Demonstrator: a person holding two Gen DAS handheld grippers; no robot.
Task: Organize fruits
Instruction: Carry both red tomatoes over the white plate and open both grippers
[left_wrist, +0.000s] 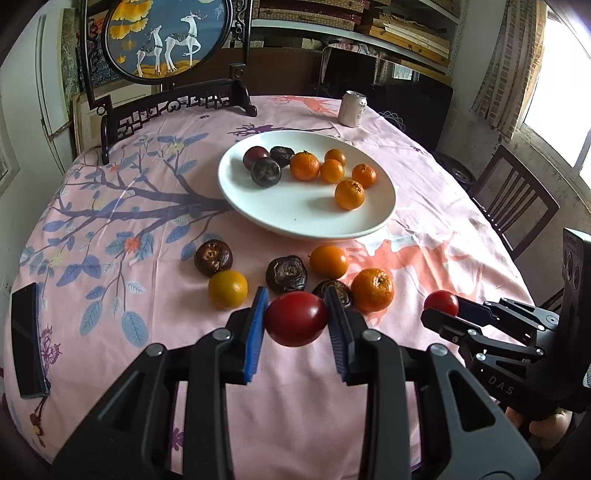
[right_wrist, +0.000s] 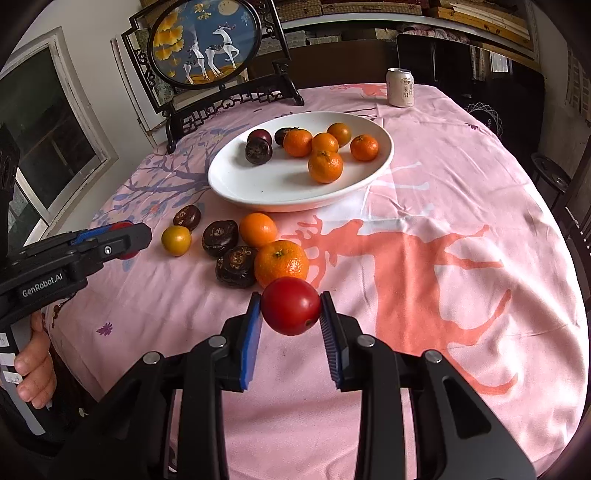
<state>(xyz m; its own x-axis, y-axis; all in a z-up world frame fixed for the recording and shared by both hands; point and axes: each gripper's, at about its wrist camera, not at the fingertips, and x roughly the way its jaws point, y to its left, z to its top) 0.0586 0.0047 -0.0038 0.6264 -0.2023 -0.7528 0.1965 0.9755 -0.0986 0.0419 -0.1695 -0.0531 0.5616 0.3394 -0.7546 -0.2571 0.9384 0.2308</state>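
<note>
- Round table under a pink tablecloth (right_wrist: 424, 184) printed with coral deer and blue-leaved branches; shelves of stacked boards behind, bright window (left_wrist: 561, 92) at the right edge of the left wrist view.
- Carved dark stand holding a round deer-and-ginkgo panel (left_wrist: 166, 37) at the table's far side.
- White oval plate (left_wrist: 306, 214) mid-table: five mandarins and three dark purple fruits on it.
- Left gripper (left_wrist: 297, 321), "GenRobot.AI" on its body: jaws clamped on a red tomato (left_wrist: 295, 323), held above the cloth.
- Right gripper (right_wrist: 291, 314), "DAS" legible on its body: jaws clamped on a second red tomato (right_wrist: 291, 310), also off the cloth.
- Loose fruit near the plate's front rim: large mandarin (right_wrist: 281, 263), two smaller orange fruits, three dark wrinkled fruits.
- Black phone (left_wrist: 27, 343) at the table's left edge.
- Pale drink can (right_wrist: 400, 88), Chinese lettering I cannot make out.
</note>
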